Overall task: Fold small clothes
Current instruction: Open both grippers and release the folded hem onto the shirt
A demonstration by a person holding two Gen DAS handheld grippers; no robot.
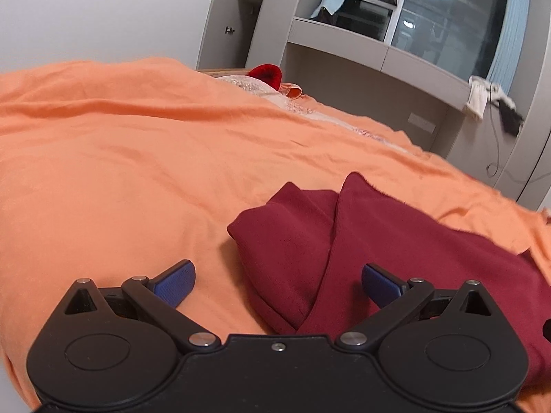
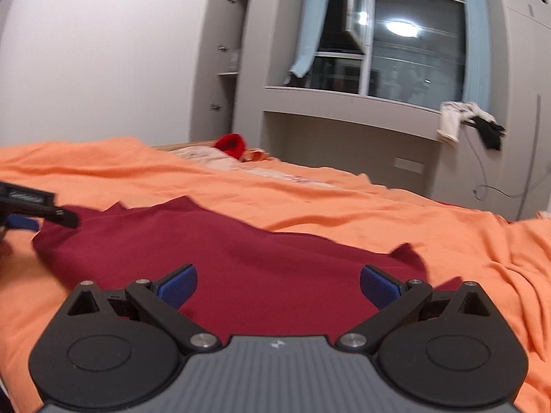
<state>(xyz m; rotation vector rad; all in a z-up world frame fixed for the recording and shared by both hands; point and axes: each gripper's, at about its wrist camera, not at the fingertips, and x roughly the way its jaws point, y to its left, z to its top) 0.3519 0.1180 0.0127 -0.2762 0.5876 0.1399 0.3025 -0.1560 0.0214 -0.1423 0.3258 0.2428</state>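
Observation:
A dark red garment [image 1: 396, 241] lies on the orange bedsheet [image 1: 137, 158], with one flap folded over its left part. My left gripper [image 1: 278, 284] hovers low over that folded left end, wide open, nothing between its blue pads. In the right wrist view the same dark red garment [image 2: 241, 254] spreads across the sheet [image 2: 344, 206]. My right gripper [image 2: 278, 284] is above its near edge, also wide open and empty. The left gripper [image 2: 31, 210] shows at the far left of that view, by the garment's left end.
A red item [image 1: 267, 74] and a pale patterned cloth [image 1: 248, 86] lie at the bed's far end. Beyond stand a grey wardrobe [image 2: 220, 69], a window ledge [image 2: 344, 103] with clothes draped at its right end [image 2: 458, 120], and a window with blue curtains.

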